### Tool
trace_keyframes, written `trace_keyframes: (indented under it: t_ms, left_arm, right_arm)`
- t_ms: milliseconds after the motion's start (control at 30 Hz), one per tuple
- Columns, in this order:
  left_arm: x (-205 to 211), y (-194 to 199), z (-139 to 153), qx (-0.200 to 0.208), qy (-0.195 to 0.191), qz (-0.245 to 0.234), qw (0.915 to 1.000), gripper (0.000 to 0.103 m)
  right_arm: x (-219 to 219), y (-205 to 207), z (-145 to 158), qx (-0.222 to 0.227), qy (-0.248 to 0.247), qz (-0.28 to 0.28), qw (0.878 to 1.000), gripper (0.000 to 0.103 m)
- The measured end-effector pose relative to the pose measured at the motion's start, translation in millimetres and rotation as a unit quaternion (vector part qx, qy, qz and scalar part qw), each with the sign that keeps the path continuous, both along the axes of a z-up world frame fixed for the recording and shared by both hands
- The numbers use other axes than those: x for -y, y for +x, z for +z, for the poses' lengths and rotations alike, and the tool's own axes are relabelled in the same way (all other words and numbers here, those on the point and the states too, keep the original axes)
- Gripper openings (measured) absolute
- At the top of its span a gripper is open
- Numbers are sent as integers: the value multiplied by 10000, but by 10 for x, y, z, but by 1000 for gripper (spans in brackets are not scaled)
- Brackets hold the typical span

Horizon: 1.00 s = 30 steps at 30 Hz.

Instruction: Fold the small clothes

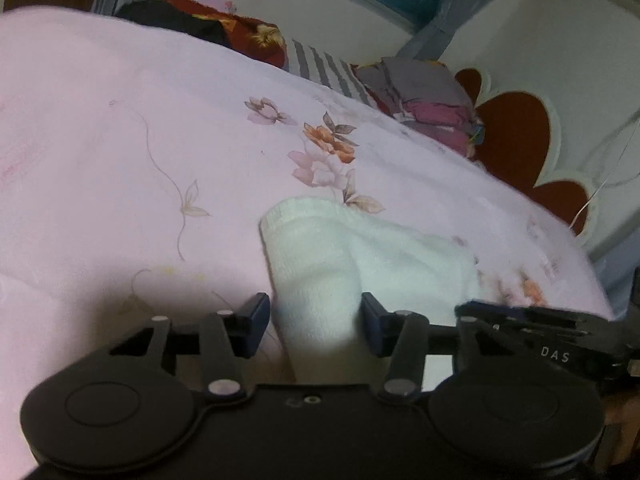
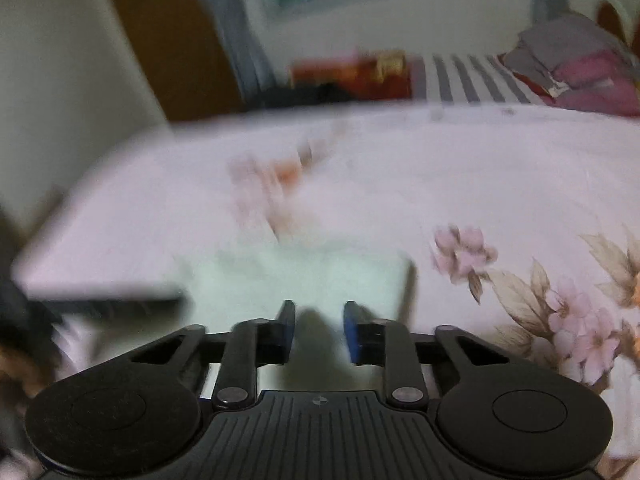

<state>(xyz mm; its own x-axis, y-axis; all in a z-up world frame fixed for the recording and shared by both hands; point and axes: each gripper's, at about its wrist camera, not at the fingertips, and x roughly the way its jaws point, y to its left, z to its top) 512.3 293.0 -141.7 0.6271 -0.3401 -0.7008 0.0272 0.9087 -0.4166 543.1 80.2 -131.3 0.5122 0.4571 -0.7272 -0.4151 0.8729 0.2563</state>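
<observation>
A small white terry cloth [image 1: 360, 256] lies on the pink floral bedsheet [image 1: 120, 140]. In the left wrist view a raised fold of it runs between the fingers of my left gripper [image 1: 316, 326], whose jaws stand open on either side of the fold. The other gripper's black body [image 1: 532, 320] shows at the right edge of that view. In the right wrist view, which is blurred, the white cloth [image 2: 312, 276] lies just ahead of my right gripper [image 2: 319, 330]. Its jaws stand a little apart with nothing clearly between them.
A stack of folded clothes [image 1: 432, 100] and a striped cloth [image 1: 332, 68] lie at the far side of the bed, with dark and red fabric [image 1: 224, 28] beside them. The headboard [image 1: 516, 136] with red shapes is on the right. The bed's left edge [image 2: 100, 292] shows in the right wrist view.
</observation>
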Motion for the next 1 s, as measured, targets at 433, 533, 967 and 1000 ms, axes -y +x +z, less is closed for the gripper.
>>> trace_keyframes:
  t_ms: [433,533,967,1000]
  left_arm:
    - [100,-629,498,668,229,-364,9968,27]
    - [290,-635,305,447,735,-629,9943,30]
    - [348,-1330,233,449,887,-623,9931,30]
    - [360,-1378,209,423,882,-578,9935,30]
  right_arm:
    - [203,-357,291,284,239,226,9991,20]
    - [164,-578,234,282,64,524,9982,20]
    - [167,-1154,266,157,-103,444,9988,20]
    - [152,-1231,219,81,-183,525,9984,20]
